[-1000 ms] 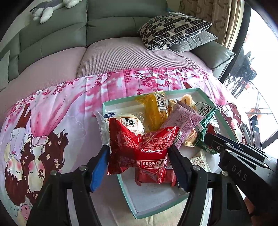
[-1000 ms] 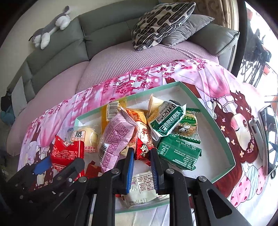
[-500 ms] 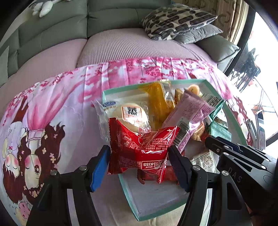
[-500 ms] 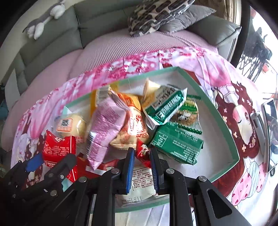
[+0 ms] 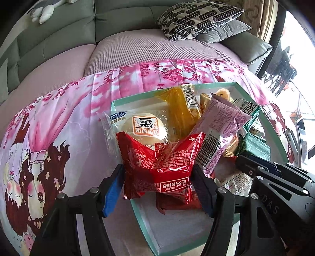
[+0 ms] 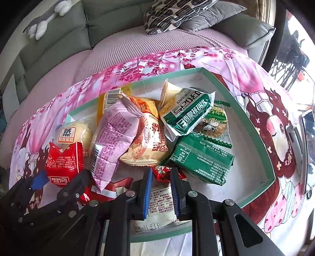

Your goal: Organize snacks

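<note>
The left gripper, clamping the red Kiss packet, should lower it flat into the teal-rimmed tray; the right gripper pinches a small red wrapper.

snack packets lie heaped in an open tray on a printed cloth before a sofa; two cushions sit stacked behind, and a plush toy lies on the sofa back, left.
</note>
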